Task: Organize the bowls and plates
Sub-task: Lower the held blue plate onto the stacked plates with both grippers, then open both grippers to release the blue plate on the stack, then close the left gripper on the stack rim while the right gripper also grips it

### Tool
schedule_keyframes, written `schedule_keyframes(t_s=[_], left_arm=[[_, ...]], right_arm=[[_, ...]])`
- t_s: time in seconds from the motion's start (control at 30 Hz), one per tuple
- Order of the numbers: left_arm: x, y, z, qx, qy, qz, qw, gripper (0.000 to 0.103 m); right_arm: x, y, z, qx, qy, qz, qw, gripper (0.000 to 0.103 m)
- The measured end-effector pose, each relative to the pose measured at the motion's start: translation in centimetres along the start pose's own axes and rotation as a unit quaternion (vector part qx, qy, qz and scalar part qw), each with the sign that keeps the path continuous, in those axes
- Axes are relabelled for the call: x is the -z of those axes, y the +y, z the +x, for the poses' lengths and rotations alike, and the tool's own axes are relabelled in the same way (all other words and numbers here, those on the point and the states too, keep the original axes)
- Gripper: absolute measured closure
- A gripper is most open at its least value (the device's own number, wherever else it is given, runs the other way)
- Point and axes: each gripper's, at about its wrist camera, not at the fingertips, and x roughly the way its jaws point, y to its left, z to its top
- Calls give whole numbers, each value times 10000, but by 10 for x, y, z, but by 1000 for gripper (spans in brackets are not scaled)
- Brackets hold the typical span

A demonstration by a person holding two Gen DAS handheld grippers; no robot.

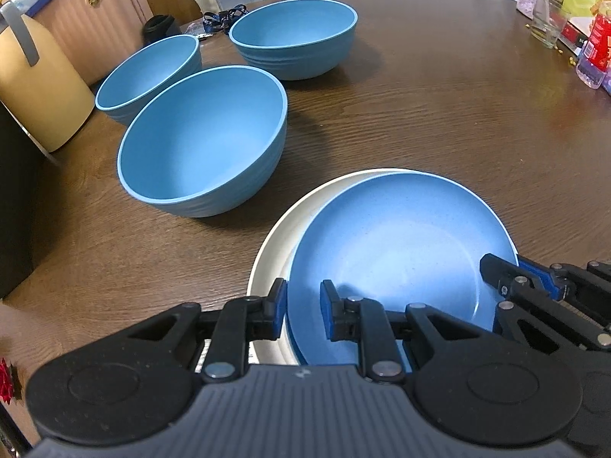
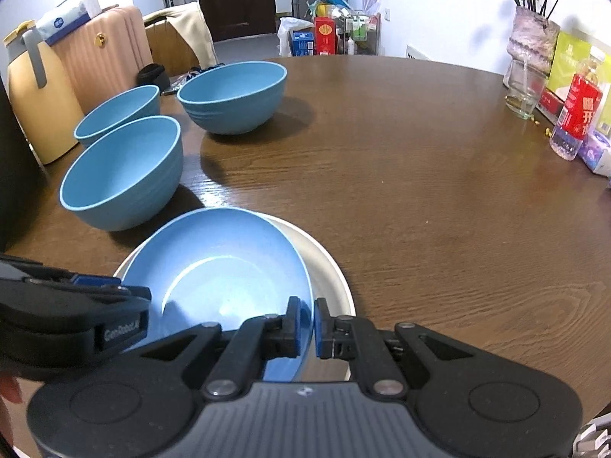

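**Two plates, three bowls, and both of your grippers on the blue plate**

Two plates lay stacked near you on the brown wooden table (image 2: 439,175): a blue plate (image 1: 401,236) sat on top of a white plate (image 1: 275,252). The blue one was not centred, so the white rim stuck out on one side. Both plates lay flat, open side up.

Three blue bowls stood upright past the plates, all empty: a near bowl (image 1: 202,141), a left bowl (image 1: 145,72) behind it and a far bowl (image 1: 294,26) beside that.

You had your left gripper (image 1: 303,307) nipped on the near rim of the blue plate, one finger inside the rim and one outside. Your right gripper (image 2: 305,324) pinched the other side of that same rim, its jaws almost together.

You could read "GenRobot.AI" on the side of the left gripper in the right camera view. The red bottle (image 2: 576,114) at the table edge had big white Chinese writing on its label. Other labels were too small to read.
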Motion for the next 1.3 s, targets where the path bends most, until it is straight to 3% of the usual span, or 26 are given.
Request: schedule_keyframes(t_s=[0.27,0.4,0.47,0.63,0.83,0.9,0.97,1.17,1.27,1.3], left_arm=[[1,-1,-2,34,-13,4,10000,77],[-1,3,-7,14,-87,-37,10000,60],[-1,6,-11,25,-140,-66,9999,56],[-2,15,-20,2,-269,-187,9995,40],[-2,28,-30,-56,-412,-348,9985,21],[-1,33,-34,-62,-443,-402,9982,15],[0,38,-36,-67,-458,-480,9978,6],[-2,44,-35,-145,-475,-533,9973,3],[-3,40,-29,-38,-411,-483,9980,12],[-3,37,-27,6,-378,-462,9982,21]], right_arm=[[3,-5,1,-103,58,159,9998,94],[4,-10,1,-172,97,358,9992,88],[4,-13,-1,-219,92,434,9988,86],[3,-20,-7,-297,85,632,9975,67],[0,-20,-15,-359,78,724,9967,37],[-1,-20,-19,-344,69,736,9967,22],[-2,-19,-22,-355,58,745,9966,16],[-4,-22,-25,-306,59,943,9951,17],[-5,-26,-22,-314,102,1085,9936,30],[-5,-26,-20,-312,125,1118,9932,39]])
